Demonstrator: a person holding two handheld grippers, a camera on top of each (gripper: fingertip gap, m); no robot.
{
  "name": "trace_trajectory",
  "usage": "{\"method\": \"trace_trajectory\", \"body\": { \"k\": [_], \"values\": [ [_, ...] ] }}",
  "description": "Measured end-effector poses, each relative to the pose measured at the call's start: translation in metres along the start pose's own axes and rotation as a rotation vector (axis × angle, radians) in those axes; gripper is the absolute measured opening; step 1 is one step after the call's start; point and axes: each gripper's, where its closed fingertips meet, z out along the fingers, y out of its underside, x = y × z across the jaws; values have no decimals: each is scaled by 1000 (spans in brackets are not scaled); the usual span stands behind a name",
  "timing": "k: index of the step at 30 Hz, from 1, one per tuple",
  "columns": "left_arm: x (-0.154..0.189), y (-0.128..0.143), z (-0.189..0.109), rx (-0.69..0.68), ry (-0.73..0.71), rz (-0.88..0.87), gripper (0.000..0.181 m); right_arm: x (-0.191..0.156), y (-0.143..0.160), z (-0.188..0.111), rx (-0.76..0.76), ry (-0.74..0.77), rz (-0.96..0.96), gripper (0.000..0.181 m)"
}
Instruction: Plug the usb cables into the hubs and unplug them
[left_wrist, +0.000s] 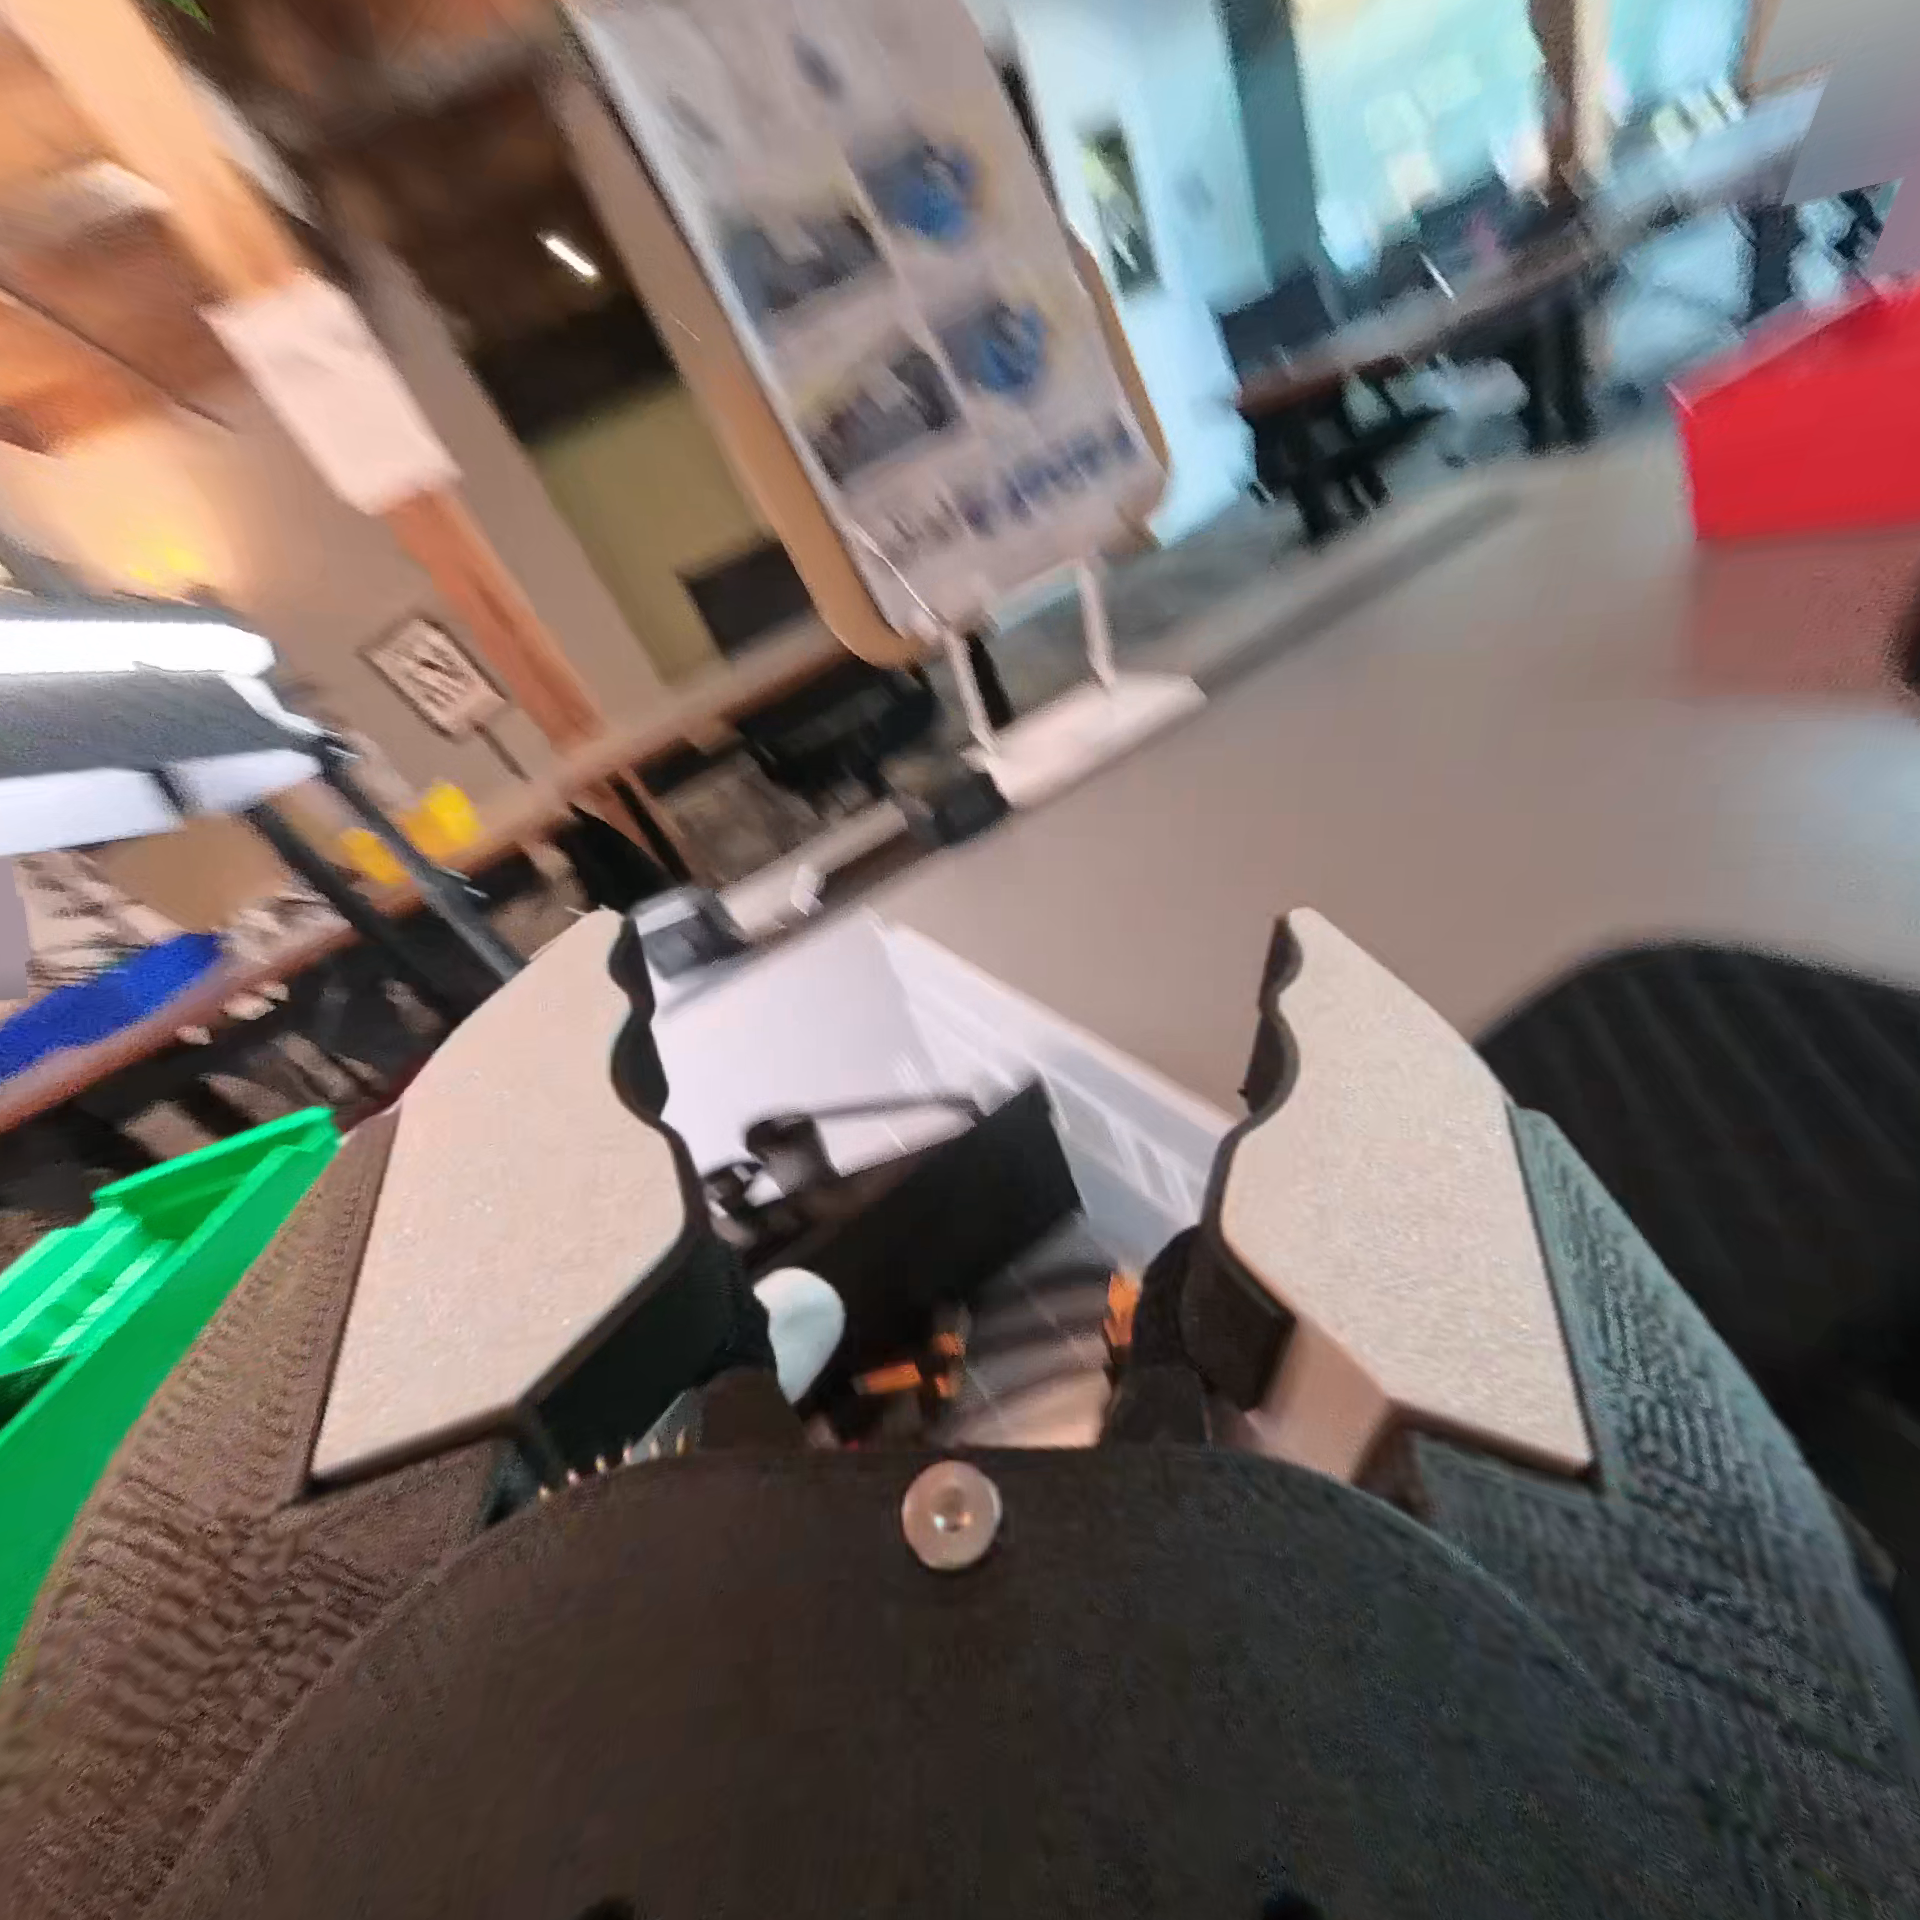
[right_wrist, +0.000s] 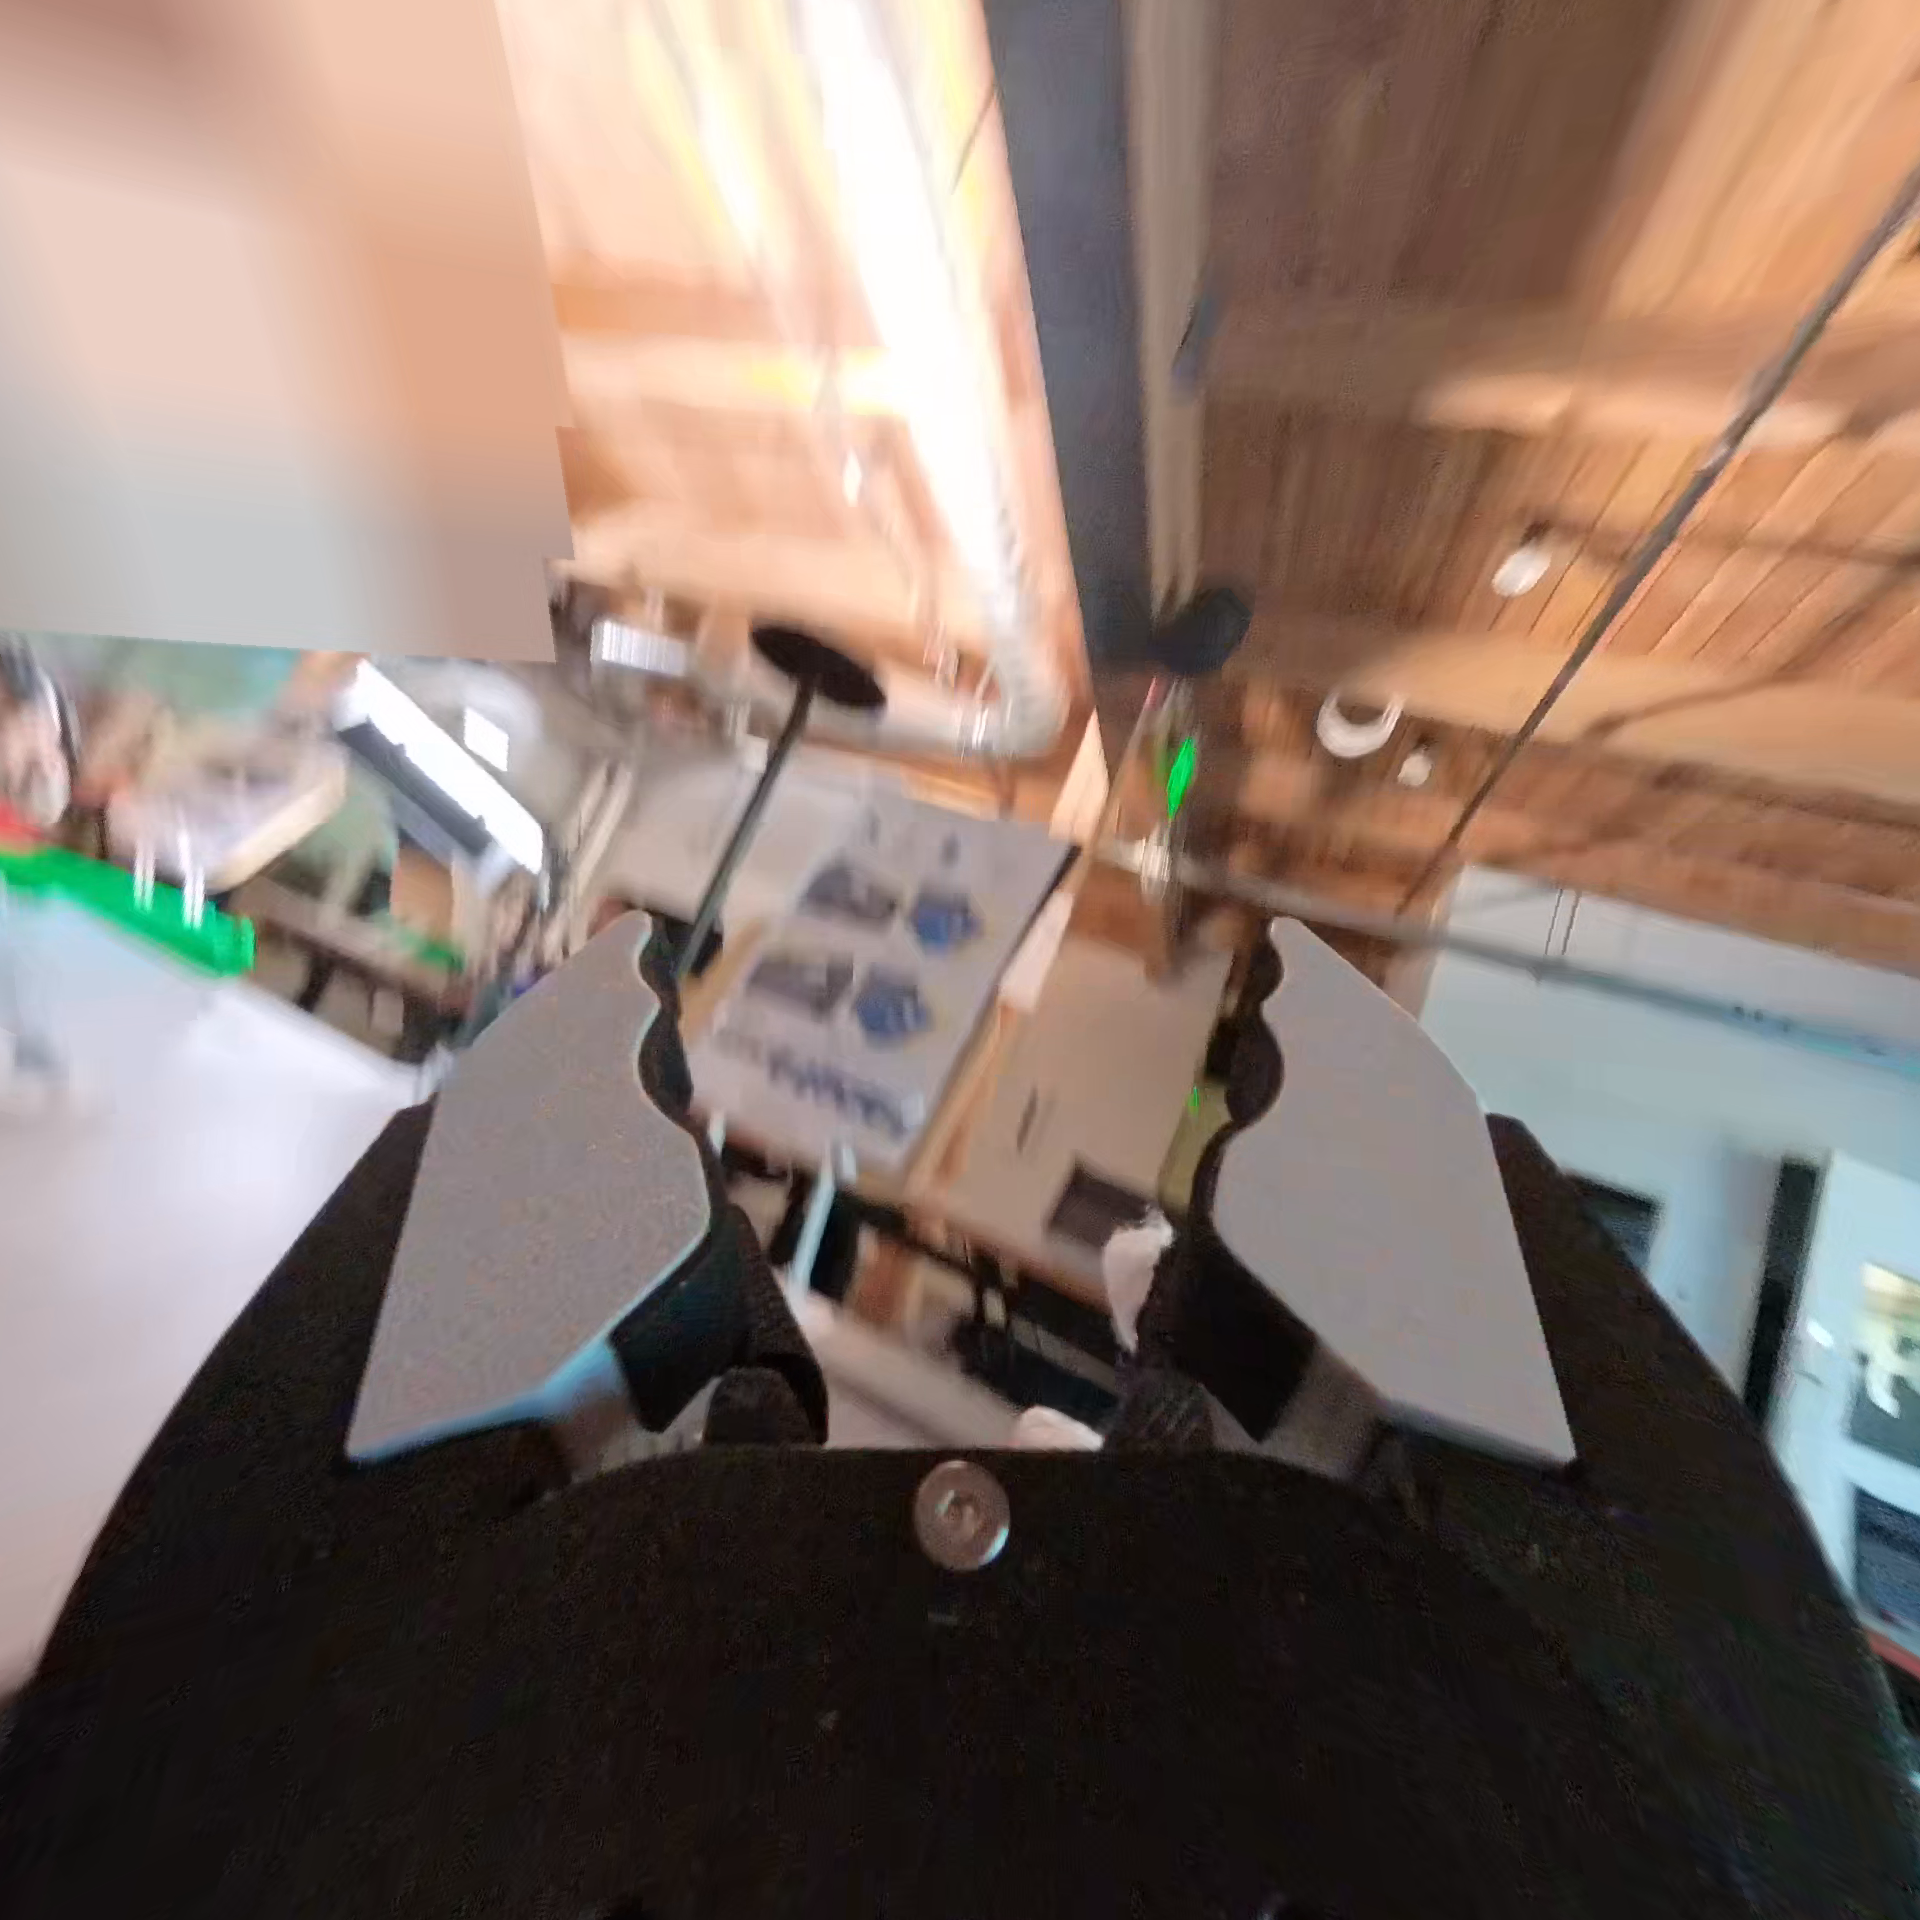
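Both views are motion-blurred and tilted. My left gripper (left_wrist: 956, 935) is open and empty, held above a white table (left_wrist: 831, 1029). Between its fingers lies a black boxy thing (left_wrist: 935, 1153) with a thin black cable (left_wrist: 873, 1110); I cannot tell if it is a hub. My right gripper (right_wrist: 958, 935) is open and empty. It points upward toward a wooden ceiling (right_wrist: 1558, 312) and far walls. No hub or usb cable shows in the right wrist view.
A green bin (left_wrist: 135, 1278) is at the left and a red bin (left_wrist: 1808, 416) at the far right. A black ribbed chair back (left_wrist: 1714, 1122) is close on the right. A poster board on a stand (left_wrist: 914, 312) stands beyond; it also shows in the right wrist view (right_wrist: 862, 997). There is about 65 cm between the tips of the two grippers.
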Motion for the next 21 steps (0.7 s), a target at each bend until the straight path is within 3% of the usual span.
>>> {"method": "trace_trajectory", "body": {
  "k": [2, 5, 10, 13, 15, 18, 21],
  "values": [
    [-18, -11, 6, 79, -132, -9, 111, -10, -10, 9, 158, 49, 89, 101],
    [-29, 4, 24, 2, -191, 3, 106, -41, 8, 31, 227, 14, 253, 99],
    [-38, 78, 62, -377, -123, -229, 85, -113, 66, 63, 132, -152, 387, 100],
    [-42, 108, 77, -512, -85, -223, 63, -145, 99, 66, 43, -217, 443, 100],
    [-50, 123, 81, -606, -114, -173, 54, -157, 117, 64, -3, -236, 475, 100],
    [-54, 139, 86, -741, -141, -217, 50, -153, 114, 64, 6, -229, 457, 99],
    [-54, 150, 91, -838, -146, -257, 26, -147, 117, 63, 8, -205, 504, 98]
  ]
}}
